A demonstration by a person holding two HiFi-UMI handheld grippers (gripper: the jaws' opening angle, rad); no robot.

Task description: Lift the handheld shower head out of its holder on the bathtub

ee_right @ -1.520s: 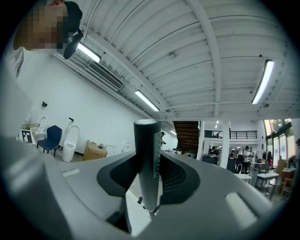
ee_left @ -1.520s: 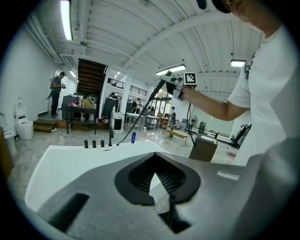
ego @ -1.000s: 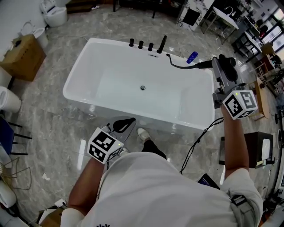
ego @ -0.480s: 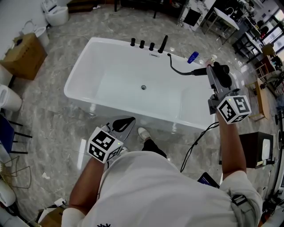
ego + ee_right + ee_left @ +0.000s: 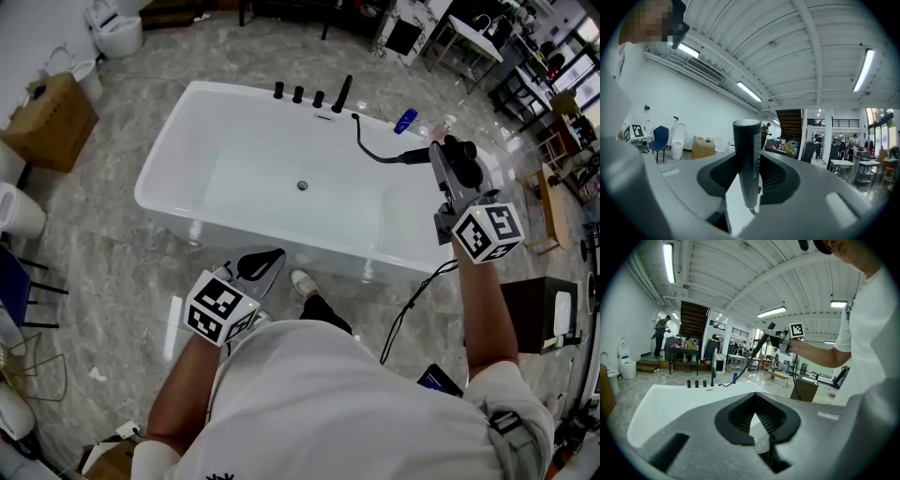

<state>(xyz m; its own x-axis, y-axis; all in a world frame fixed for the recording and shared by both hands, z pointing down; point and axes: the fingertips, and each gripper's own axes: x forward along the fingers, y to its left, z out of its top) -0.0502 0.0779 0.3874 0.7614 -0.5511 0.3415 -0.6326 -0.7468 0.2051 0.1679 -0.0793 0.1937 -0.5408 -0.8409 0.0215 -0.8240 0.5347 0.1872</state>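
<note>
The shower head (image 5: 746, 154) is out of its holder, in the air by the tub's (image 5: 155, 202) right end, clamped in the right gripper's (image 5: 452, 161) fingers. Its hose (image 5: 373, 148) runs back to the rim; pulling farther could draw it taut and twist the handle in the grip. The left gripper (image 5: 754, 416) hangs idle, fingers together, empty. The right gripper view shows the clamp itself; the head view shows the hose's run, which that view lacks.

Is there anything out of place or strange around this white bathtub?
Only the black handheld shower head: the right gripper holds it above the white bathtub's end, its black hose trailing to the rim. Nothing is spilled.
</note>
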